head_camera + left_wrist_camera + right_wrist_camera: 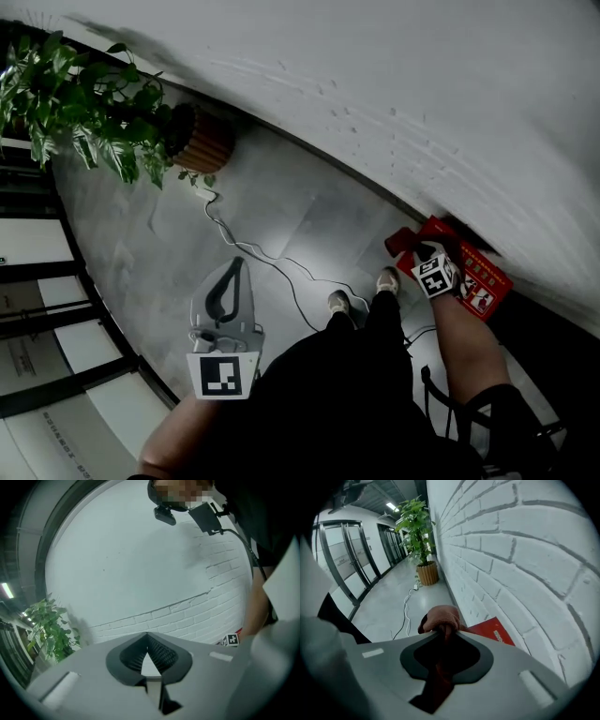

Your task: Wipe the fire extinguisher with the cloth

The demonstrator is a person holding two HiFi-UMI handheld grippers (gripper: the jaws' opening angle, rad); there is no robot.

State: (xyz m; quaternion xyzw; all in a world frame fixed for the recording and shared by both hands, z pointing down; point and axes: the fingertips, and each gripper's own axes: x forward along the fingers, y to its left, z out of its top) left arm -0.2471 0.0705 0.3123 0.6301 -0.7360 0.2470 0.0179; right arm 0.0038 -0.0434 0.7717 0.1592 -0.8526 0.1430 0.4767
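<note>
Head view: the right claw (pixel 417 251) is clamped on a reddish cloth (pixel 401 242) and held at the fire extinguisher (pixel 473 277). The extinguisher shows as a red printed case low against the white brick wall (pixel 375 84). The left claw (pixel 236 267) hangs well apart from it over the floor (pixel 169 244), jaws together and holding nothing. The right arm and its marker cube cover part of the case.

Left gripper view: the jaw tips meet with nothing between them. Ahead is the wall, with a potted plant (pixel 49 630) at the left. Only a sliver of red shows at the right edge.

Right gripper view: the cloth is pinched between the jaws and a wad bulges past the tips. The red case lies just beyond it, beside the wall.

The wipe should go best with a firm pinch, the wad leading and laid flat on the red face, so the tips do not scrape.

I cannot tell whether cloth and case touch. The claw body cuts off the case, no cylinder or hose shows, and the print is too small to read.
</note>
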